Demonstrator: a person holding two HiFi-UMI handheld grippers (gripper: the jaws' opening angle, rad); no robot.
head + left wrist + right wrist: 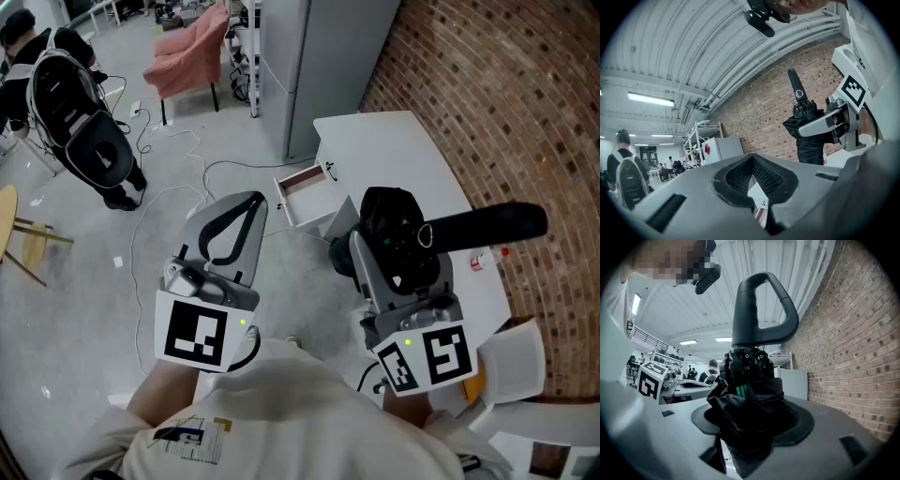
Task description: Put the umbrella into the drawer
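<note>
Right gripper clamped on canopy of folded black fabric umbrella, so right hand does the job. Umbrella's up in the air, right of open drawer.

Small open white drawer with reddish-brown inside sticks out of white desk, ahead and left of umbrella.

Umbrella's long axis lies crosswise to jaws. Black loop handle points right, away from drawer, so probably needs a turn.

Left gripper jaws together, empty, near drawer front.

Canopy bunched, loose-looking.

left claw closed, right claw clamped
</note>
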